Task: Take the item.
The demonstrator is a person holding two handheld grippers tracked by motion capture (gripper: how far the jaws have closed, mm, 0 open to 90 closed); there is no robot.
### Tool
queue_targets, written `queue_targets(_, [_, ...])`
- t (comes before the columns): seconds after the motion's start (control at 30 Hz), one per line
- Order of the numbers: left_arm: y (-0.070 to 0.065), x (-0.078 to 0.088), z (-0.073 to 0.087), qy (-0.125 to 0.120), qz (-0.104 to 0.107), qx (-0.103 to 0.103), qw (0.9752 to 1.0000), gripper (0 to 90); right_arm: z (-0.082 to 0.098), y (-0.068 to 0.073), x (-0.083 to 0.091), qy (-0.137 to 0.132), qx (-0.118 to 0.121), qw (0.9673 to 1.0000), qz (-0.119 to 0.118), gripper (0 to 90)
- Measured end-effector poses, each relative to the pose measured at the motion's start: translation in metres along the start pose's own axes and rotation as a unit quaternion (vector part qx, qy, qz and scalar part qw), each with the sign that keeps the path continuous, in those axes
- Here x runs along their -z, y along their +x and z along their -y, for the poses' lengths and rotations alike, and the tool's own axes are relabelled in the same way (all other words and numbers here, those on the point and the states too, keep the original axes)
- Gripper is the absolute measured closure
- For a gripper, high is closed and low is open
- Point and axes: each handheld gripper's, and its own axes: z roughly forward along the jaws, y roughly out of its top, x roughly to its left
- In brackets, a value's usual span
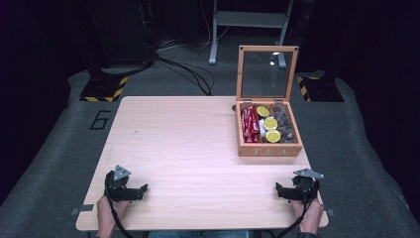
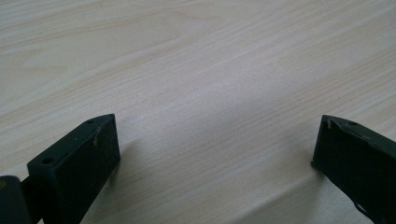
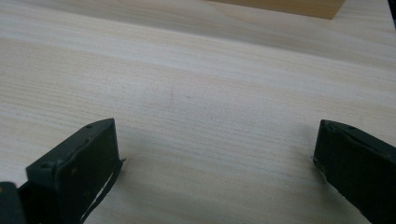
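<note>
A wooden tea box (image 1: 269,148) stands at the table's right, its glass lid (image 1: 265,73) raised upright. Inside lie red packets (image 1: 249,124), yellow-green round items (image 1: 270,124) and dark grey pieces (image 1: 284,124). My left gripper (image 1: 144,189) rests on the table near the front left, held by a hand, and points right. In the left gripper view its jaws stand wide apart over bare wood, the left gripper (image 2: 215,140) open and empty. My right gripper (image 1: 278,190) sits near the front right and points left. The right gripper (image 3: 215,140) is likewise open with nothing between its jaws.
The light wooden table (image 1: 188,144) spans the middle of the high view, on grey carpet marked with a "6" (image 1: 100,119). Black stand bases with yellow-black tape (image 1: 104,89) and cables (image 1: 188,69) lie behind it. A corner of the box (image 3: 289,7) shows in the right gripper view.
</note>
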Motion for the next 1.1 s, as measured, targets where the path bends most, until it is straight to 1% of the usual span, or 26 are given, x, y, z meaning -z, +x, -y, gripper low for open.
queue_targets(0.17, [0.0,0.0,0.0,-0.002,-0.001,0.0,1.0,0.4,-0.006,0.0,0.007,-0.011,-0.003,0.9999,0.0,0.0])
queue_targets(0.4, [0.0,0.0,0.0,-0.001,-0.001,0.0,1.0,0.4,-0.022,0.008,0.018,-0.02,0.009,0.9998,0.003,0.0])
queue_targets(0.53, [0.0,0.0,0.0,-0.003,-0.002,0.001,1.0,0.4,-0.027,0.01,0.021,-0.024,0.01,0.9997,0.003,0.0])
queue_targets(0.67, [0.0,-0.001,0.0,-0.004,-0.002,0.001,1.0,0.4,-0.035,0.014,0.024,-0.028,0.016,0.9995,0.003,0.0])
queue_targets(0.87, [0.0,-0.001,0.0,-0.005,-0.003,0.001,1.0,0.4,-0.044,0.015,0.027,-0.032,0.022,0.9992,0.0,0.0])
queue_targets(1.03, [-0.001,-0.001,0.0,-0.006,-0.003,0.002,1.0,0.4,-0.054,0.017,0.029,-0.038,0.027,0.9989,0.002,0.0])
queue_targets(1.07, [0.0,-0.001,0.0,-0.005,-0.003,0.001,1.0,0.3,-0.059,0.018,0.029,-0.038,0.03,0.9988,0.001,0.0])
queue_targets(1.1, [0.0,-0.001,0.0,-0.005,-0.003,0.001,1.0,0.4,-0.059,0.018,0.029,-0.038,0.03,0.9988,0.001,0.0])
